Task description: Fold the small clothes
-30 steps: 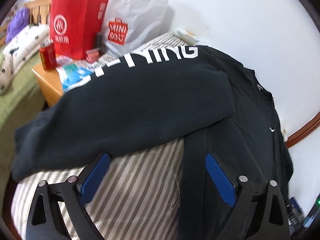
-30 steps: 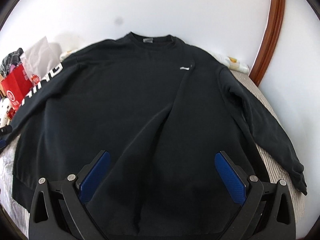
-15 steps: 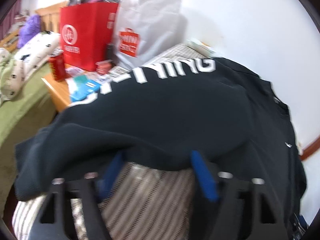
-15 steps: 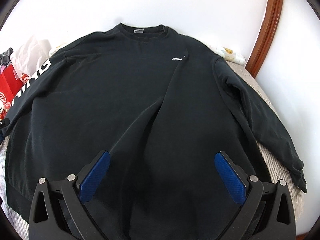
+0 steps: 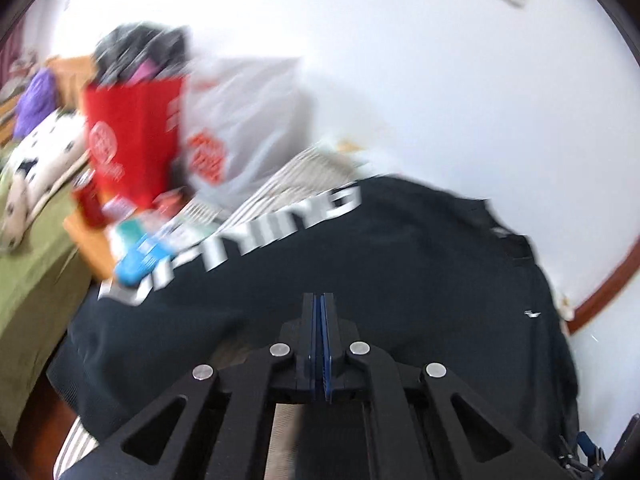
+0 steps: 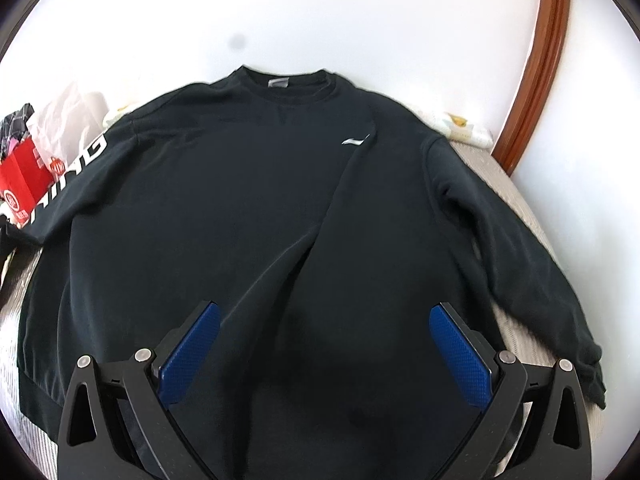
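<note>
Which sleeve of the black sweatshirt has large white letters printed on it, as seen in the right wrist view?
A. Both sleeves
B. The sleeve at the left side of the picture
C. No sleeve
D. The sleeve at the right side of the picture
B: white letters run down the left-side sleeve of the black sweatshirt; the right-side sleeve is plain black.
</note>
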Tool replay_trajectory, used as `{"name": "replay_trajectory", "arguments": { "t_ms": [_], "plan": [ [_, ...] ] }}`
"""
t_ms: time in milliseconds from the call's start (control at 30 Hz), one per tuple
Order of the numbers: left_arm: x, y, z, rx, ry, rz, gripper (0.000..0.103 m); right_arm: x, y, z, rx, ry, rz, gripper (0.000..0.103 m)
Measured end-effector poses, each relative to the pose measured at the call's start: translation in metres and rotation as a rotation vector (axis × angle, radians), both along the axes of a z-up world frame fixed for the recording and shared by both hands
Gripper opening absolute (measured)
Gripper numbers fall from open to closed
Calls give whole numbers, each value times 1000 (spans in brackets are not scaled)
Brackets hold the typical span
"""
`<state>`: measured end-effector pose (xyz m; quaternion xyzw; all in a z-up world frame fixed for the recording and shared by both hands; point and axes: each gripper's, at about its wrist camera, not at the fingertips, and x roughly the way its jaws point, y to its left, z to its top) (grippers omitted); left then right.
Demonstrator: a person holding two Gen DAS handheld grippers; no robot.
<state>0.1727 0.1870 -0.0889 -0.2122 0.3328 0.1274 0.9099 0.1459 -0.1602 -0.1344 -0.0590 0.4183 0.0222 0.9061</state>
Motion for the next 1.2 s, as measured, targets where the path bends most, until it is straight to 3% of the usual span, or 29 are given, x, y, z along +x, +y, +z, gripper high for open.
{"name": "replay_trajectory", "arguments": {
  "t_ms": [167,333,567,733,833,900,1067,1200],
  "plan": [
    [30,-50,30,41,-36,-112,3,1,-25,15,15,-22,-24,102],
    [36,-78,26,52,-8,-153,3,-2,-44,23,24,-37,-37,102],
    [34,-92,16,96,63,-137,3,-6,-57,19,24,-24,-56,102],
    [24,-78,2,122,113,-64,25,-9,-51,18,26,-25,-49,102],
    [15,-60,-8,92,132,-37,36,-12,-41,16,22,-29,-30,102],
    [7,-45,-18,67,140,-10,57,-13,-30,15,24,-28,-11,102],
    [-13,-18,-39,41,167,29,60,-14,-2,8,29,-20,31,102],
    [-20,1,-60,-33,174,41,62,-16,19,1,22,-8,60,102]
  ]
}}
